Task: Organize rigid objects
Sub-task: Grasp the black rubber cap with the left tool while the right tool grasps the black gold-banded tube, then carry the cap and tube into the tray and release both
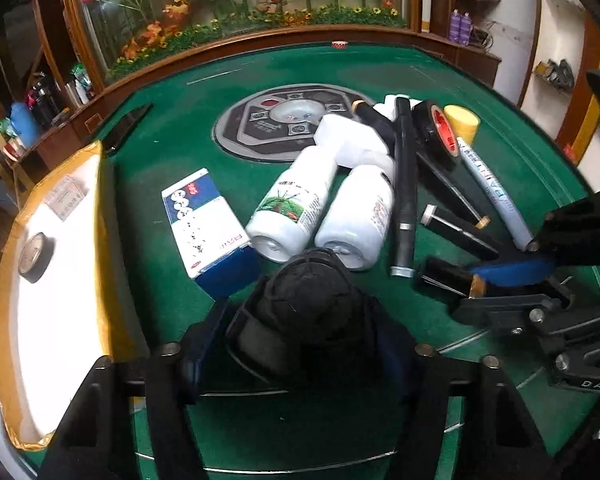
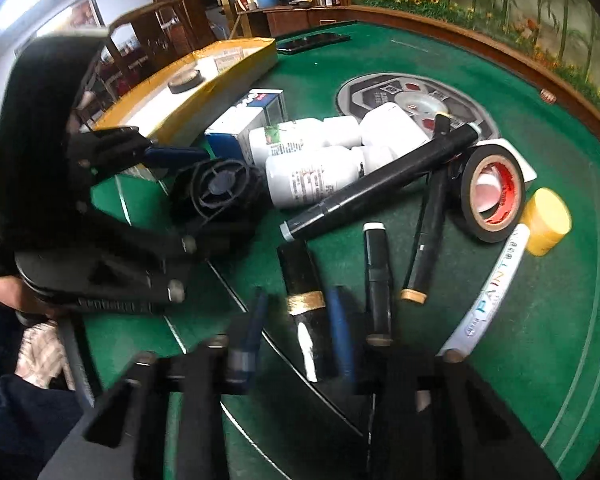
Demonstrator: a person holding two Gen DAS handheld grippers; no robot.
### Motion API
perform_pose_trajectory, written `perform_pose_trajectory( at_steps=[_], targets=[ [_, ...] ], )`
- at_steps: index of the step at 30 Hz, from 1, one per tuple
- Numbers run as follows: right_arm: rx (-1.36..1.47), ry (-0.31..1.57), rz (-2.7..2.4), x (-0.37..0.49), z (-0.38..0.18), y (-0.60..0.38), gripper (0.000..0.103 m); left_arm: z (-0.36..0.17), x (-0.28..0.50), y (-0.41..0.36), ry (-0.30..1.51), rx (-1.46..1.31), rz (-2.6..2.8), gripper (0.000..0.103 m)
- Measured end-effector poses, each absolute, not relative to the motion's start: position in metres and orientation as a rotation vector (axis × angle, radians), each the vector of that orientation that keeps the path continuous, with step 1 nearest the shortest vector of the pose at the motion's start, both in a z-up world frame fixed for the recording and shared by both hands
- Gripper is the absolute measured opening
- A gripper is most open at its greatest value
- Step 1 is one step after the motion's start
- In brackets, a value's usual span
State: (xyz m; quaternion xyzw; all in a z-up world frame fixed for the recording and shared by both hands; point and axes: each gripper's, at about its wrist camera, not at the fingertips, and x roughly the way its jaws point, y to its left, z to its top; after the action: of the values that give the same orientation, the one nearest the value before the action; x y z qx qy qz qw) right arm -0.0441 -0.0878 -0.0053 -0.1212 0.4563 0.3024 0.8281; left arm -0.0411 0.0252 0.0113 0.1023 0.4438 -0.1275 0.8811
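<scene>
Left wrist view: left gripper clamped around a black round fan above the green table, just beside a blue-and-white box and two white bottles; tape roll lying inside the yellow-edged tray.

Right wrist view: right gripper with jaws apart, straddling a black gold-banded tube lying on the table; black tape roll and paint marker nearby.

"PAINT" on white marker (lengthwise)
</scene>
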Motion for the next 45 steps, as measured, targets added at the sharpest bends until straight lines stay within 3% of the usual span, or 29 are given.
perform_pose_trajectory(
  at_steps=[18,45],
  targets=[
    [0.003,0.916,0.639,-0.034,0.017,-0.117,0.017,0.028,-0.048,0.044,0.817,0.090,-0.252,0.069],
    [0.041,0.926,0.641,-0.030,0.013,-0.117,0.017,0.033,-0.054,0.046,0.750,0.100,-0.157,0.069]
  ],
)
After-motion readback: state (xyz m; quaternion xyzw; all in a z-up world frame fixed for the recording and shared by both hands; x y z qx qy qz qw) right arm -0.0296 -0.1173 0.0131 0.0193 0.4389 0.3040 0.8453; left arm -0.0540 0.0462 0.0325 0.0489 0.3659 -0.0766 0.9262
